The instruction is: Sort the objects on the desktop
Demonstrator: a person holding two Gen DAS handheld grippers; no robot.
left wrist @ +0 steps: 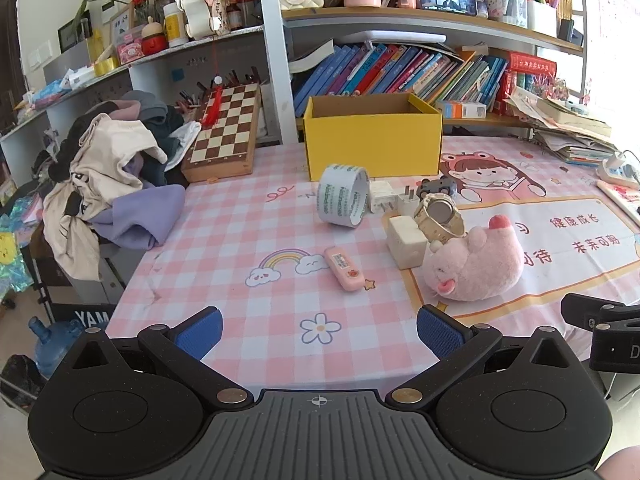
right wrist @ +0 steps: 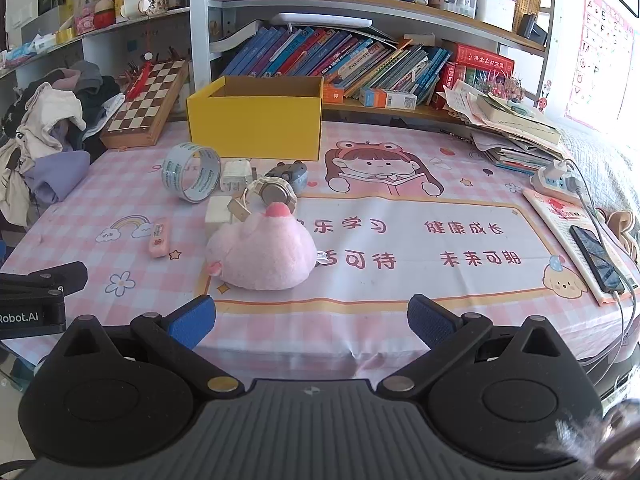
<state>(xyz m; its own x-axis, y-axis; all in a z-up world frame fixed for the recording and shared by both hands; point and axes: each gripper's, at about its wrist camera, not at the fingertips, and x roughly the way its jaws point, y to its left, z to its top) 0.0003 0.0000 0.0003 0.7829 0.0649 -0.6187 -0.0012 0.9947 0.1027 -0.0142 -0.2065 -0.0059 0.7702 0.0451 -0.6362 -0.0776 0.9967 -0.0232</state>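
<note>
On the pink checked tablecloth lie a pink plush toy (left wrist: 474, 266) (right wrist: 262, 254), a roll of clear tape (left wrist: 343, 195) (right wrist: 191, 177), a pale watch (left wrist: 438, 216) (right wrist: 274, 194), white chargers (left wrist: 406, 242) (right wrist: 235, 174), a small grey toy car (left wrist: 438, 187) (right wrist: 290, 172) and a flat pink eraser case (left wrist: 344, 268) (right wrist: 159, 237). An open yellow box (left wrist: 372, 136) (right wrist: 256, 120) stands behind them. My left gripper (left wrist: 319, 330) hovers open over the near table edge, short of the pink case. My right gripper (right wrist: 311, 318) is open too, just in front of the plush toy.
A chessboard box (left wrist: 224, 132) (right wrist: 146, 100) leans at the back left beside a heap of clothes (left wrist: 108, 184). Books fill the shelves (right wrist: 340, 64). Stacked papers, a power strip (right wrist: 554, 178) and a phone (right wrist: 598, 258) on a booklet line the right side.
</note>
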